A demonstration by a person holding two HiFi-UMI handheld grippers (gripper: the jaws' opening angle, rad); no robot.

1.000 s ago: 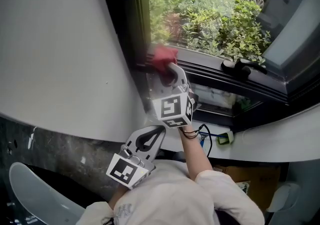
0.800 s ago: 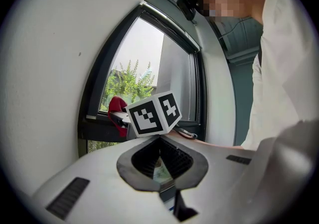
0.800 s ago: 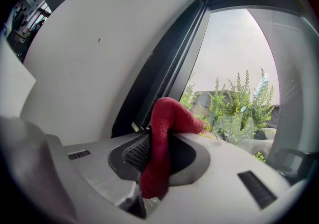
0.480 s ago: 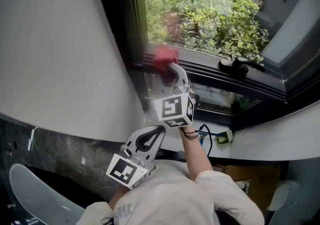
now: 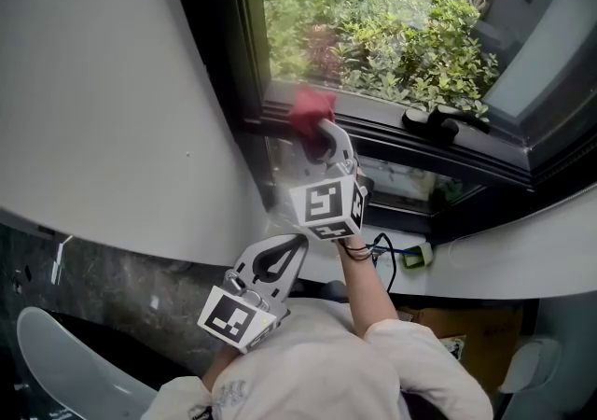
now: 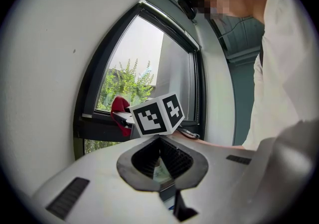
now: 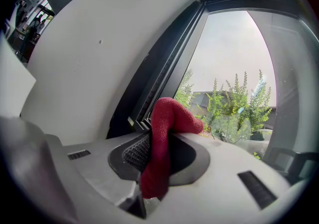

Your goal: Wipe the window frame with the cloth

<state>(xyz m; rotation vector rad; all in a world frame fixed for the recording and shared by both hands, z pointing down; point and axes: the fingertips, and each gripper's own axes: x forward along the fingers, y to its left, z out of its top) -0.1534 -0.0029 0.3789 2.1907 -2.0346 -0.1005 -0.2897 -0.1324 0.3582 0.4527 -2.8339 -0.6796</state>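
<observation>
A red cloth (image 5: 311, 112) is pressed on the dark window frame (image 5: 396, 140) at its lower left corner, and my right gripper (image 5: 321, 134) is shut on it. In the right gripper view the cloth (image 7: 167, 131) stands up folded between the ribbed pads (image 7: 134, 152), beside the frame's upright (image 7: 162, 76). My left gripper (image 5: 284, 255) hangs lower, near the person's chest, shut with nothing in it. The left gripper view looks over its own jaws (image 6: 160, 156) at the right gripper's marker cube (image 6: 157, 114), the cloth (image 6: 119, 111) and the frame (image 6: 92, 129).
A dark window handle (image 5: 440, 119) sits on the bottom rail to the right of the cloth. The open sash (image 5: 550, 45) angles out at right. A white curved wall (image 5: 112, 91) fills the left. Below lie a white sill (image 5: 522, 264), a green-ended cable (image 5: 418, 258) and a pale basin (image 5: 56, 362).
The right gripper and the red cloth have slid a little to the right along the bottom rail, away from the corner. The left gripper has stayed put.
</observation>
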